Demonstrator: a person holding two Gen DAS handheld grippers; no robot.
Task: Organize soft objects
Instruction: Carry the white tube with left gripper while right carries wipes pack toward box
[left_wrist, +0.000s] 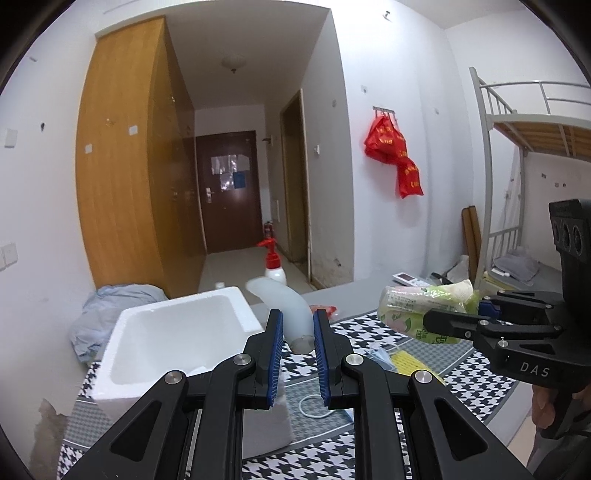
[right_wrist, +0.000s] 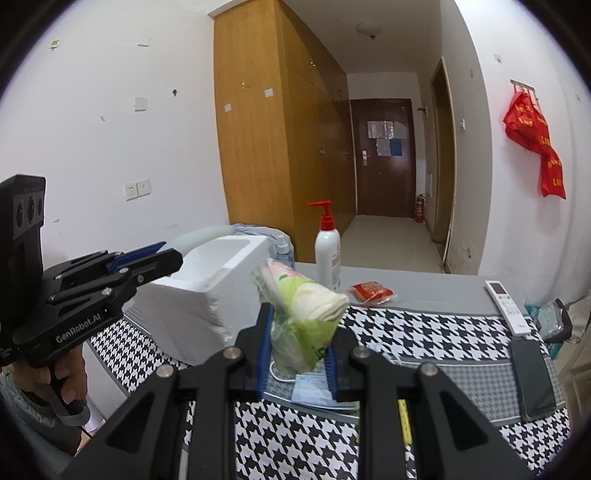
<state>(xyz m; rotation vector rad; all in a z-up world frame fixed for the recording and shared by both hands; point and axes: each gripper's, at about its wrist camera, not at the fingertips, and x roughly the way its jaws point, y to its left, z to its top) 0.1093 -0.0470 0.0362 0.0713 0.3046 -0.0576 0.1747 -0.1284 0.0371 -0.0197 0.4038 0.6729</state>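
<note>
the tissue pack (right_wrist: 303, 314) is clamped in the right tool (right_wrist: 297, 354), long axis pointing away and left toward the foam box (right_wrist: 207, 295), which sits just left of it on the tabletop (right_wrist: 424, 295). the left tool (left_wrist: 297, 354) is nearer the box, gripping a translucent soft tube (left_wrist: 284, 302) whose far end curves toward the box rim.

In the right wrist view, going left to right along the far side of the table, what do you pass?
Left tool → white foam box → tissue pack held in the right tool → pump bottle → red packet → white remote.
</note>
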